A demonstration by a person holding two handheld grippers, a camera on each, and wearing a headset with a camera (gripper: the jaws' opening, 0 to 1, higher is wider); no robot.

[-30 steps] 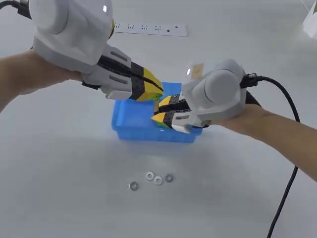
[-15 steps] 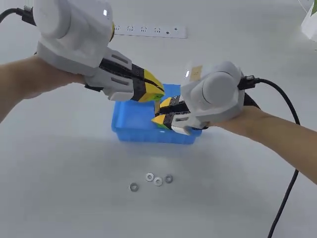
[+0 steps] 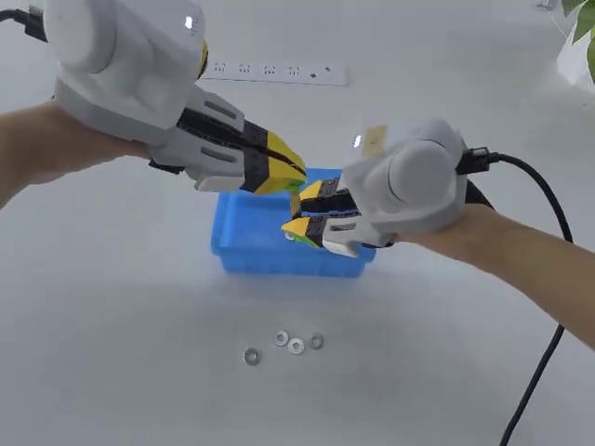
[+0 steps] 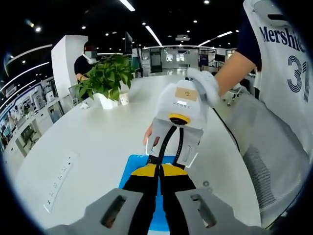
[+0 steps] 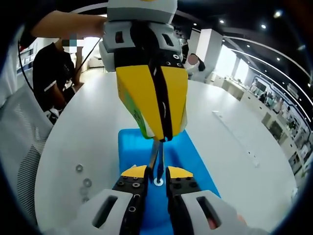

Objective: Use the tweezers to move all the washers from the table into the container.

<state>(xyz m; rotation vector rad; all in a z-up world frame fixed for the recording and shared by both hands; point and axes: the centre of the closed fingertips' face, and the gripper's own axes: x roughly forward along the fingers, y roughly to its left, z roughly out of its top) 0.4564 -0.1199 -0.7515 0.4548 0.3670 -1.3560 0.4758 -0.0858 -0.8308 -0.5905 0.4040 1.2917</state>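
Left gripper (image 3: 296, 169) comes in from the upper left in the head view. Its yellow jaws are pressed together on the upper end of the tweezers (image 5: 156, 159). In the right gripper view the tweezers hang down from these jaws into the blue container (image 5: 129, 147). At their tips there is 1 washer (image 5: 158, 182), low over the blue floor or on it. I cannot tell if the tips pinch it.

Right gripper (image 5: 157, 172) reaches in from the other side, over the container. Its jaws stand narrow, with 1 jaw on each side of the tweezers. Whether they press on the tweezers, I cannot tell.

On the counter (image 3: 112, 325), 4 washers (image 3: 297, 347) lie close together near the front wall of the container, but apart from it. A white power strip (image 3: 270, 71) lies behind the container, well apart from it.
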